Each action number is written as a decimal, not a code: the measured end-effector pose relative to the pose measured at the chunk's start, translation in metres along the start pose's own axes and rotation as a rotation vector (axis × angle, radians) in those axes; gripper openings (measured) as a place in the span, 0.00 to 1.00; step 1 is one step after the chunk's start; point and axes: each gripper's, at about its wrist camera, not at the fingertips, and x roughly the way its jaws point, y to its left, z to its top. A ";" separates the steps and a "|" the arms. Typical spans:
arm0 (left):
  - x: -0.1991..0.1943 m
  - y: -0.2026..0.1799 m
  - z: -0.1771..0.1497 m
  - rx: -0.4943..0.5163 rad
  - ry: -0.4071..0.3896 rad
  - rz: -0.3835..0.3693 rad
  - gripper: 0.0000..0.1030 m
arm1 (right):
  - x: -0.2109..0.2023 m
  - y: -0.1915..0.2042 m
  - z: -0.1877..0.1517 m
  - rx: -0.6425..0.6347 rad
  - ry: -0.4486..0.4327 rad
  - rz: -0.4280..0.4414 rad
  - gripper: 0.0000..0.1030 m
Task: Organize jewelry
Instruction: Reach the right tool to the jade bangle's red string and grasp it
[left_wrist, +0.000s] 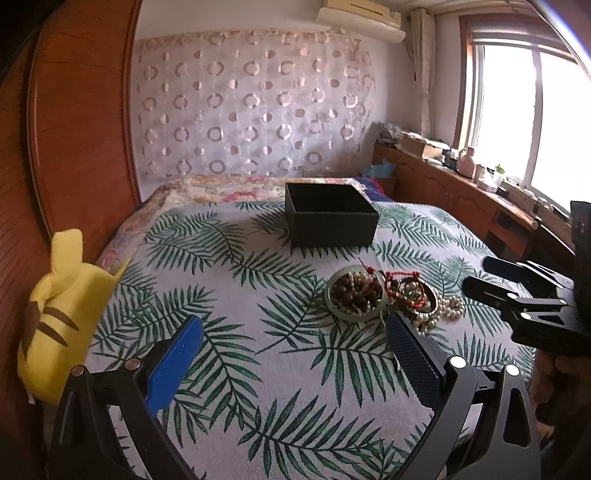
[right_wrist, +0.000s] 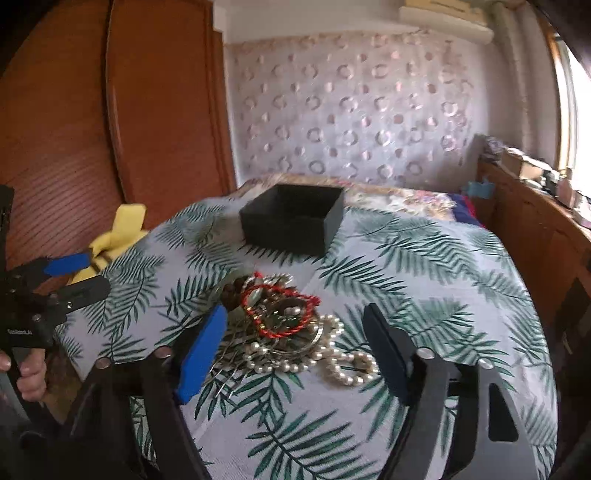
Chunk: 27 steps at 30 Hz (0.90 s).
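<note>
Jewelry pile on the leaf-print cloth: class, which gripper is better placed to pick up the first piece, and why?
Probably the right gripper: its open jaws already frame the jewelry pile. The left gripper, also open, has only cloth between its fingers, the pile beyond its right finger.

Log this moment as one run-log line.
stage: approach | left hand-held gripper: open, empty | right hand-held gripper: open over tangled pearl-and-bead jewelry pile | open black square box: beyond pile

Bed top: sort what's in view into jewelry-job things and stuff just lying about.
For the job:
- jewelry pile, with pearl strand and red cord bracelet
- pale green bangle
- open black box
- left gripper, right gripper, both open

Lying about:
- yellow plush toy
- leaf-print bedspread
- clutter on the window ledge
</note>
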 end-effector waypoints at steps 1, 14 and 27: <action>0.002 0.000 -0.001 0.003 0.005 -0.003 0.93 | 0.006 0.003 0.001 -0.017 0.015 0.017 0.64; 0.035 0.002 -0.011 0.051 0.095 -0.065 0.93 | 0.067 0.037 0.004 -0.230 0.209 0.077 0.35; 0.074 -0.002 -0.003 0.084 0.162 -0.124 0.93 | 0.057 0.023 0.013 -0.244 0.183 0.067 0.08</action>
